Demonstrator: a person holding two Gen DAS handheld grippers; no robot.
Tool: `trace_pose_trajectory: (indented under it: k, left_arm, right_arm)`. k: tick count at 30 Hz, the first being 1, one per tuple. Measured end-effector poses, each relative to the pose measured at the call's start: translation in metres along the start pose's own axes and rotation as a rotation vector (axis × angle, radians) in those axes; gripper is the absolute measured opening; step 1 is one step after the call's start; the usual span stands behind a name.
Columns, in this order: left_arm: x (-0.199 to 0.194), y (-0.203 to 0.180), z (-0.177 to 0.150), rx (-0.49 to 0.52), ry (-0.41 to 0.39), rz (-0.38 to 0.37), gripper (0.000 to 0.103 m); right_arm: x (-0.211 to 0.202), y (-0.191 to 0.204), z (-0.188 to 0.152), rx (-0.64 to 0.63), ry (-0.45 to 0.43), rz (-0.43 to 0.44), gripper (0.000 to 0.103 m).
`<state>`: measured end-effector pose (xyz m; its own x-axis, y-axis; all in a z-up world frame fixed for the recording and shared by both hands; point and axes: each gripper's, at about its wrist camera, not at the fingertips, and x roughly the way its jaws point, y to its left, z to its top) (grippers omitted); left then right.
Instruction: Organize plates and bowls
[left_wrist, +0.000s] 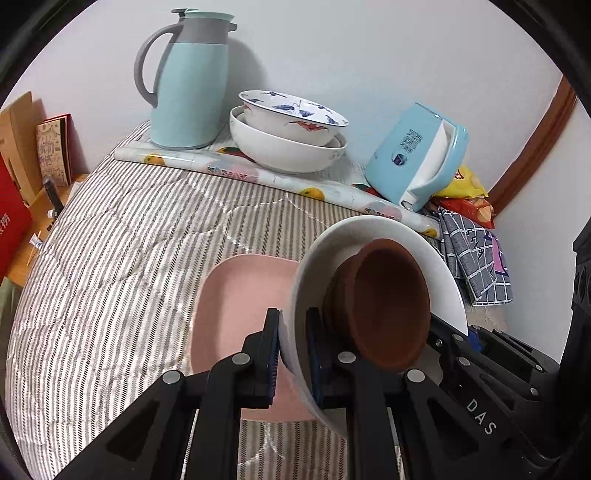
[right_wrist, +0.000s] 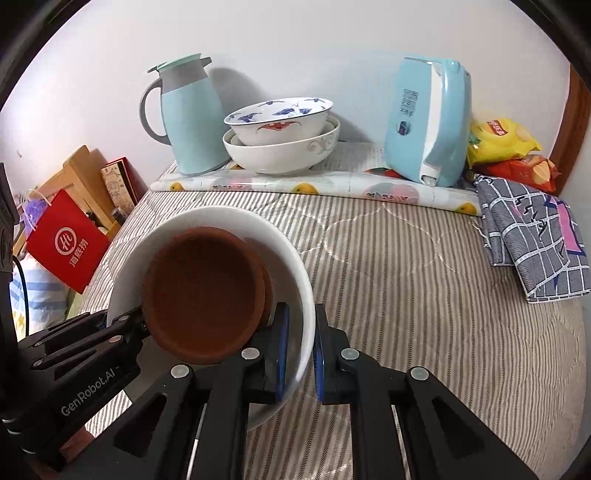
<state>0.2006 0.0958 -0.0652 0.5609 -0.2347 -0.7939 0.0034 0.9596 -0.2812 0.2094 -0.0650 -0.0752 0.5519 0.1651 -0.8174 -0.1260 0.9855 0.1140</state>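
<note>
A white bowl (left_wrist: 321, 266) (right_wrist: 266, 236) with a smaller brown bowl (left_wrist: 391, 295) (right_wrist: 203, 291) inside it is held between both grippers. My left gripper (left_wrist: 293, 358) is shut on the white bowl's rim on one side. My right gripper (right_wrist: 301, 354) is shut on the rim on the opposite side. Each gripper also shows in the other's view, the right gripper (left_wrist: 480, 354) and the left gripper (right_wrist: 92, 339). The bowl overlaps the right edge of a pink plate (left_wrist: 236, 302) lying on the striped quilt. Two nested bowls, a patterned one in a white one (left_wrist: 288, 125) (right_wrist: 280, 129), stand at the back.
At the back stand a light blue thermos jug (left_wrist: 188, 85) (right_wrist: 192, 114) and a blue kettle (left_wrist: 417, 155) (right_wrist: 428, 122) on a rolled fruit-print mat (right_wrist: 317, 188). Snack bags (right_wrist: 506, 147) and a checked cloth (right_wrist: 535, 243) lie right. A red bag (right_wrist: 66, 240) hangs left of the bed.
</note>
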Motion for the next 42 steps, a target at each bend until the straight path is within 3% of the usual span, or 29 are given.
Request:
trace_pose_trajectory:
  k: [19, 42]
  left_arm:
    - [0.014, 0.03, -0.003, -0.036, 0.027, 0.019, 0.014]
    - [0.051, 0.045, -0.001, -0.055, 0.081, 0.019, 0.014]
  right_arm:
    - [0.029, 0.023, -0.005, -0.021, 0.045, 0.016, 0.012]
    - [0.072, 0.023, -0.009, -0.025, 0.116, 0.017, 0.012]
